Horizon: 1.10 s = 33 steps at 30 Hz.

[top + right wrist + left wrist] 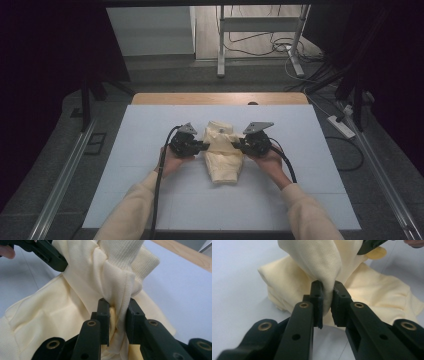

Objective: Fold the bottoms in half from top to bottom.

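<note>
Folding step: my left claw [204,146] and right claw [235,145] each clamp a bunch of the cream garment [223,160] above the tabletop [150,130]. Next: lay it flat evenly.

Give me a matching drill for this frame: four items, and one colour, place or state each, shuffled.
Items:
1. cream garment
2. left gripper
3. white mat
4. table edge

Descriptions:
A. bare wood, at the far side
B. bunched up in the middle of the mat
C. pale, covers most of the tabletop
D. black jaws pinching a fold of fabric

Pairs: 1-B, 2-D, 3-C, 4-A
</note>
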Motion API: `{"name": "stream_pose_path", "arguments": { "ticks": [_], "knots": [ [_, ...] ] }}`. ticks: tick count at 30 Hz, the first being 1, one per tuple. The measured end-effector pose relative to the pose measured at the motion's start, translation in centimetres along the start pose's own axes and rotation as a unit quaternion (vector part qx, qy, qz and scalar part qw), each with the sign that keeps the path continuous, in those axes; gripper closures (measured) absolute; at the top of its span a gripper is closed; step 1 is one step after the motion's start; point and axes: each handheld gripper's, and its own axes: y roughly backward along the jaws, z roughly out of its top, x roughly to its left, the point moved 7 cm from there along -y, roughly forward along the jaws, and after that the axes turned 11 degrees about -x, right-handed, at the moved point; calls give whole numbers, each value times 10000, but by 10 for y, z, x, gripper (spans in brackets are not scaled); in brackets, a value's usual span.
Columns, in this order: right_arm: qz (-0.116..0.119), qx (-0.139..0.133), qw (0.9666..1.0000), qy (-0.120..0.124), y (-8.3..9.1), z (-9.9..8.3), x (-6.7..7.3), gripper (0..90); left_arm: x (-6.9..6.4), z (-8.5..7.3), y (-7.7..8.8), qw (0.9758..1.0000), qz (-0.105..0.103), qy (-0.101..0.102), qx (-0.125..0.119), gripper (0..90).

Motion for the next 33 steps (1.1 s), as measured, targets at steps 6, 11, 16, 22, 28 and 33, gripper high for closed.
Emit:
{"name": "stream_pose_path", "arguments": {
  "ticks": [6,11,16,22,28,33],
  "knots": [
    [-10,-24,10000,52,2,-2,4,747,-3,-4,0,10000,-15,-5,39,783],
    [2,-7,9998,179,5,-4,7,746,-5,-7,-2,10000,-36,-21,78,772],
    [5,-7,9999,170,7,-3,3,747,-7,-7,-4,9999,-81,32,64,777],
    [24,9,9998,202,8,-5,4,747,-8,-9,-5,9999,-81,4,81,777],
    [34,26,9997,230,9,-8,8,739,-10,-8,0,9999,-111,67,49,694],
    [25,-10,9999,158,14,-6,14,606,-12,-4,15,9999,-6,82,-97,494]
  ]
}}
